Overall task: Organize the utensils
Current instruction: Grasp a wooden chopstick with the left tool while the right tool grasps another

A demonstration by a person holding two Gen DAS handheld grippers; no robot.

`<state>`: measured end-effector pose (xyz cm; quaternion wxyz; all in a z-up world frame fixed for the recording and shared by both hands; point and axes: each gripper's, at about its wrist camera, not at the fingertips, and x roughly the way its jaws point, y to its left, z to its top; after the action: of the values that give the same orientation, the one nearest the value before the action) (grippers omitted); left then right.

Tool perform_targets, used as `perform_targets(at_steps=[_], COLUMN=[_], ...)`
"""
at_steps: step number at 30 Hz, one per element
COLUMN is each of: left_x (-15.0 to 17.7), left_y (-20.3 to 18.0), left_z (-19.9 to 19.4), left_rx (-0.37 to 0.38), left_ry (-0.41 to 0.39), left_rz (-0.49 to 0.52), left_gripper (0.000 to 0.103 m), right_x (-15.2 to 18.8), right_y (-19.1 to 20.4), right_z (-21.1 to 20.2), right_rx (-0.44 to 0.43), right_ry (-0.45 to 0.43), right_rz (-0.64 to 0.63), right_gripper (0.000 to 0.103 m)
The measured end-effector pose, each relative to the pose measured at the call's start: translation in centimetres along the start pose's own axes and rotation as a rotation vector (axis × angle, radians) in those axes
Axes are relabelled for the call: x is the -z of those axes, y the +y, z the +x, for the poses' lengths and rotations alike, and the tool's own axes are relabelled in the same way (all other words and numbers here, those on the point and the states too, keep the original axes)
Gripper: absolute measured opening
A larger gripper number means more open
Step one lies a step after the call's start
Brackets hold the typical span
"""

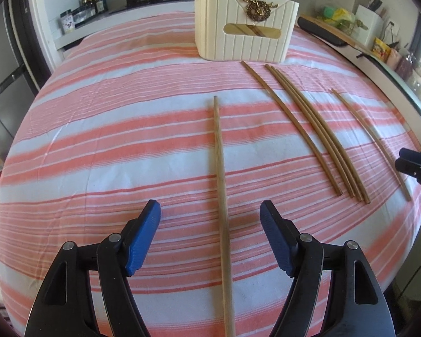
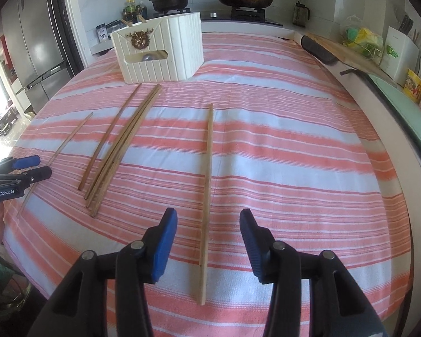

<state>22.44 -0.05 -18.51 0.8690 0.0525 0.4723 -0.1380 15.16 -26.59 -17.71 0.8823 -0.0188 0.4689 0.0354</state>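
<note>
both grippers, left gripper [image 1: 210, 238] and right gripper [image 2: 208, 245], gaping, empty, each astride a loose chopstick [image 1: 220, 174]

Chopstick [image 1: 221, 185] between parted gripper [image 1: 210, 238] fingers

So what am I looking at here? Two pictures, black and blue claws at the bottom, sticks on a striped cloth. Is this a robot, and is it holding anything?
No robot: a person holds a two-finger tool in each hand, each with a wide-angle camera looking along its fingers. One picture comes from the left tool, the other from the right tool; each also glimpses the other at its edge. Both stand open and hold nothing. On the striped cloth lie wooden chopsticks: one lies between the left tool's fingers, untouched, and another likewise between the right's. Four more lie between those two. A cream ribbed holder box stands behind, some sticks already inside. Beyond it is a kitchen counter.
</note>
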Motion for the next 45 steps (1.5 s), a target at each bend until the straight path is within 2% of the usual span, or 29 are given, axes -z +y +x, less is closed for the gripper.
perform_targets(at_steps=[7, 14, 20, 23, 27, 30, 34, 38, 39, 42, 43, 44, 45], left_x=[-1.1, -1.0, -1.0, -1.2, -2.4, -4.2, -6.3, -7.3, -7.5, -7.8, -8.0, -8.3, -8.5], left_y=[0.0, 0.4, 0.8, 1.1, 1.6, 1.5, 1.2, 1.1, 1.0, 0.7, 0.4, 0.2, 0.0], left_z=[1.0, 1.2, 1.3, 1.4, 1.6, 2.1, 4.1, 4.9, 5.0, 4.9, 4.9, 5.0, 5.1], left_rx=[-0.054, -0.064, -0.054, -0.032, 0.017, 0.055, 0.049, 0.040, 0.037, 0.041, 0.047, 0.048, 0.052], left_ry=[0.015, 0.009, 0.007, 0.036, 0.092, 0.102, 0.142, 0.160, 0.163, 0.160, 0.158, 0.159, 0.159], left_rz=[0.020, 0.012, 0.005, 0.025, 0.063, 0.093, 0.113, 0.122, 0.125, 0.129, 0.132, 0.133, 0.133], left_gripper=[0.075, 0.082, 0.085, 0.087, 0.085, 0.084, 0.076, 0.075, 0.074, 0.054, 0.039, 0.025, 0.016], right_x=[-0.9, -0.4, -0.4, -0.6, -2.3, -4.3, -7.3, -9.5, -9.8, -10.5, -10.7, -11.2, -11.5], right_y=[0.7, 0.5, 0.4, 0.4, 0.2, 0.0, -0.3, -0.6, -0.6, -0.3, -0.2, -0.3, -0.2], right_z=[2.5, 2.3, 2.4, 2.4, 3.1, 4.0, 6.3, 8.0, 8.3, 8.7, 8.8, 9.1, 9.3], right_rx=[0.009, 0.002, 0.002, -0.001, -0.026, -0.035, -0.049, -0.057, -0.055, -0.027, -0.025, -0.028, -0.025], right_ry=[0.071, 0.017, 0.019, 0.038, 0.143, 0.206, 0.252, 0.271, 0.275, 0.283, 0.284, 0.283, 0.281], right_rz=[-0.093, -0.076, -0.074, -0.076, -0.107, -0.130, -0.121, -0.110, -0.113, -0.139, -0.139, -0.135, -0.130], right_gripper=[0.047, 0.051, 0.051, 0.051, 0.052, 0.052, 0.052, 0.051, 0.048, 0.035, 0.031, 0.021, 0.013])
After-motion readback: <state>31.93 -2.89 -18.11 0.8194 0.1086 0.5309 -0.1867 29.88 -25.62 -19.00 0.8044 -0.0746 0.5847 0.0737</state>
